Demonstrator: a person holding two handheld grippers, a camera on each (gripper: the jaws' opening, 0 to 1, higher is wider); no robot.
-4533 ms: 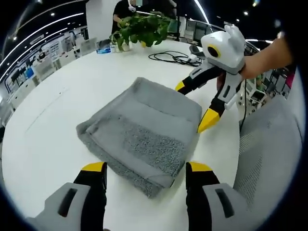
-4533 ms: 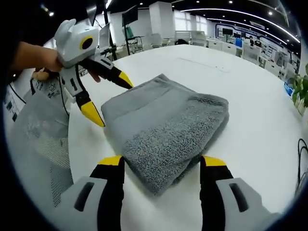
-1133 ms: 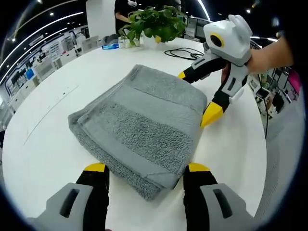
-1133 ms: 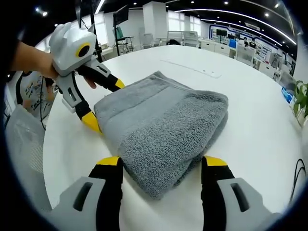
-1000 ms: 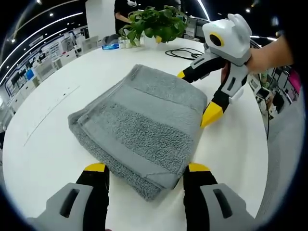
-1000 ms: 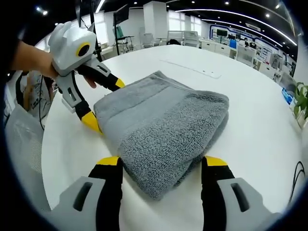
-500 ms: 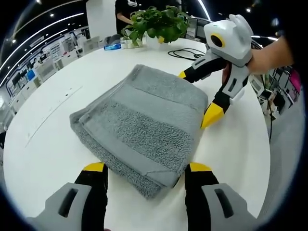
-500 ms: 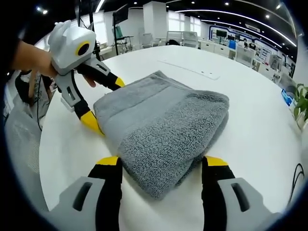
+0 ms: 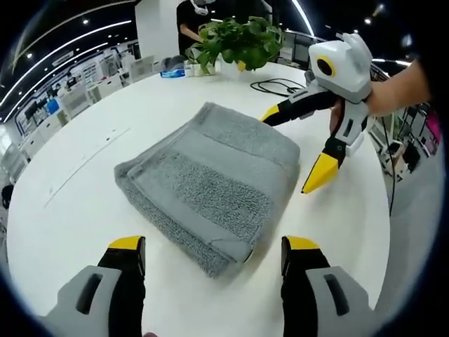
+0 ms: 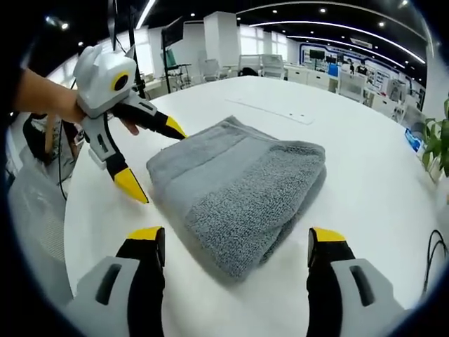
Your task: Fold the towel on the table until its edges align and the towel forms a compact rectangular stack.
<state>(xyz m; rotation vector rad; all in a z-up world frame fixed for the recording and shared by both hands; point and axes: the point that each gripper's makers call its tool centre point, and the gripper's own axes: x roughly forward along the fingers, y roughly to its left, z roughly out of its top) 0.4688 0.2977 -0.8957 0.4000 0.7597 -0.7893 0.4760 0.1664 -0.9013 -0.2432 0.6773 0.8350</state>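
Both grippers are spread wide and grip nothing. From its own view the left gripper (image 9: 212,256) hangs just short of the towel's near corner; the right gripper (image 10: 235,242) likewise sits just clear of the opposite end. The towel (image 9: 210,179) lies mid-table (image 9: 84,182) as a thick grey rectangle, layers stacked and edges roughly matched. A potted plant (image 9: 235,42) and a cable (image 9: 277,86) sit far off. Folding looks essentially finished; at most some squaring of edges remains.

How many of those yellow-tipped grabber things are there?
2. The left gripper sits at one end of the folded grey towel, the right gripper at the opposite end. Both have open jaws and hold nothing.
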